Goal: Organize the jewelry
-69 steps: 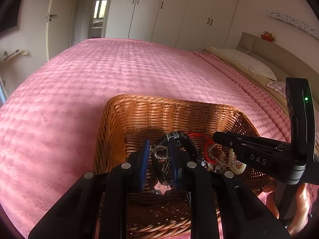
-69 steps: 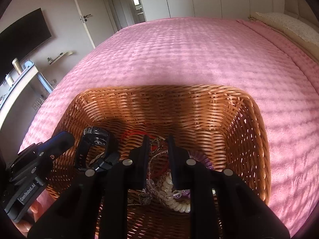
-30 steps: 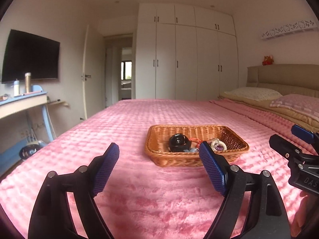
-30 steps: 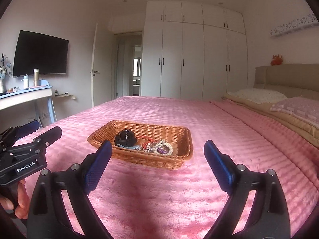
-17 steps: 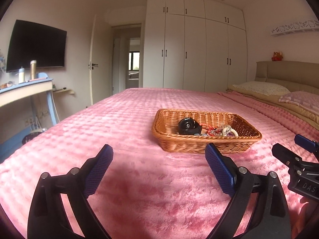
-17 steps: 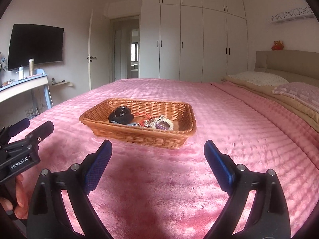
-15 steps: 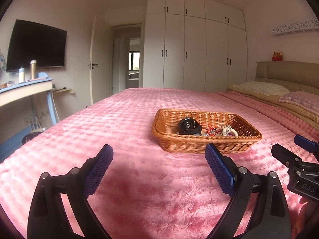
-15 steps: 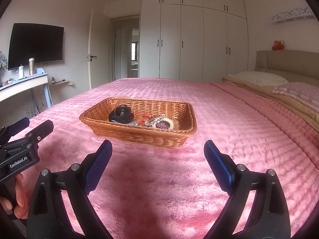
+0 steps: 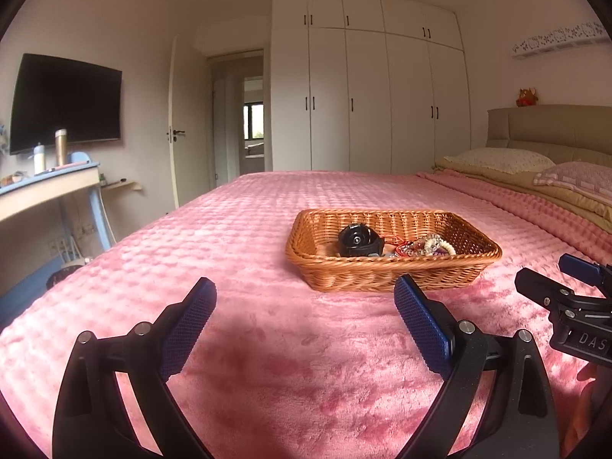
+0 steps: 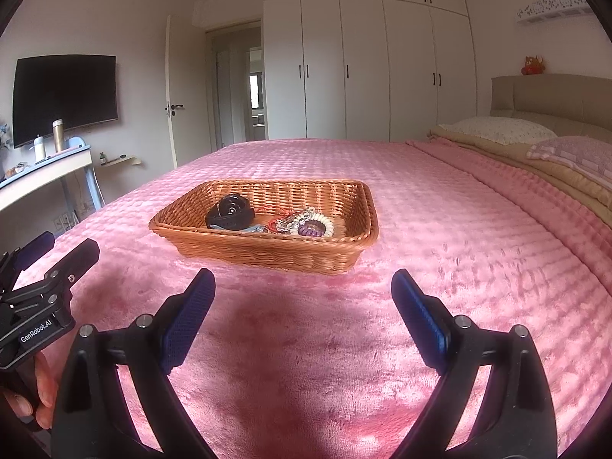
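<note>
Wicker basket point(image 10: 267, 246) on pink bedspread point(image 10: 440, 267), held black watch point(image 10: 229, 212), red cord point(image 9: 401, 245) and bead bracelets point(image 10: 311, 225); left gripper point(image 9: 306, 321), body lettered "GenRobot.AI", and right gripper point(image 10: 304, 304), lettered "DAS", both stood short of it, jaws spread wide, holding nothing.

Wicker basket point(image 9: 390, 271) on pink bedspread point(image 9: 237, 229) (jewelry point(image 9: 424, 246) inside); left hand-held gripper point(image 9: 306, 308) spread wide, empty.
</note>
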Tool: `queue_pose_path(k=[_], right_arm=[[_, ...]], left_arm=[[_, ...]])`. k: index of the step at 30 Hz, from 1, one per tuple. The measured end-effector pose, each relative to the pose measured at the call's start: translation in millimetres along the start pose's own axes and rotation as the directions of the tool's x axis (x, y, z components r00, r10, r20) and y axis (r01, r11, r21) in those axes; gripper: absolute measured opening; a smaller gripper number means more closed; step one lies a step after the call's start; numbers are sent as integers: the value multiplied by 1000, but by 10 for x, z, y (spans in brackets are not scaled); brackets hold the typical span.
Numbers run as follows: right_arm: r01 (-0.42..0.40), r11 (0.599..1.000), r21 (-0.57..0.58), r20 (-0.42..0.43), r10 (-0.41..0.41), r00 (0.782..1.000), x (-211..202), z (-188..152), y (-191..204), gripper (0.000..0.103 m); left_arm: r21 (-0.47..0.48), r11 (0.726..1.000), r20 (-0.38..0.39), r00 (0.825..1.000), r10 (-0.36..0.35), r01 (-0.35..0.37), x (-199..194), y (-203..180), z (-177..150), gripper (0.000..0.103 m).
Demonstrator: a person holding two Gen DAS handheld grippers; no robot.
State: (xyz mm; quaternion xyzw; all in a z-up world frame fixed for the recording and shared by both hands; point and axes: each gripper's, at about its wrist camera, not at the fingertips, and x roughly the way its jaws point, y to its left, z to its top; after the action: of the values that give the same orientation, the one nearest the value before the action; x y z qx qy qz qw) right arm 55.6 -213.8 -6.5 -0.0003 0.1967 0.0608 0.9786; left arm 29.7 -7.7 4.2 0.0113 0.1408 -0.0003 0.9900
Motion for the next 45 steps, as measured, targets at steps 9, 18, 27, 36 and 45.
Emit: queue_pose_path(k=[9, 18, 27, 36, 45], right_arm=[[0, 1000, -4, -1, 0, 1000, 15, -2, -10, 89], [-2, 1000, -1, -3, 2, 1000, 15, -4, -7, 89], [-2, 1000, 0, -4, 2, 1000, 16, -4, -7, 89], [-2, 1000, 0, -6, 2, 1000, 18, -4, -1, 89], [-3, 1000, 1, -6, 3, 1000, 17, -3, -1, 89]], left_arm=[[-3, 1000, -6, 1000, -2, 2, 18, 11, -1, 91], [1, 1000, -4, 1000, -2, 2, 19, 18, -6, 91], [3, 1000, -4, 1000, -1, 1, 17, 14, -10, 92], [4, 1000, -5, 1000, -1, 1, 16, 10, -10, 94], [4, 1000, -7, 1000, 10, -10, 11, 14, -17, 95]])
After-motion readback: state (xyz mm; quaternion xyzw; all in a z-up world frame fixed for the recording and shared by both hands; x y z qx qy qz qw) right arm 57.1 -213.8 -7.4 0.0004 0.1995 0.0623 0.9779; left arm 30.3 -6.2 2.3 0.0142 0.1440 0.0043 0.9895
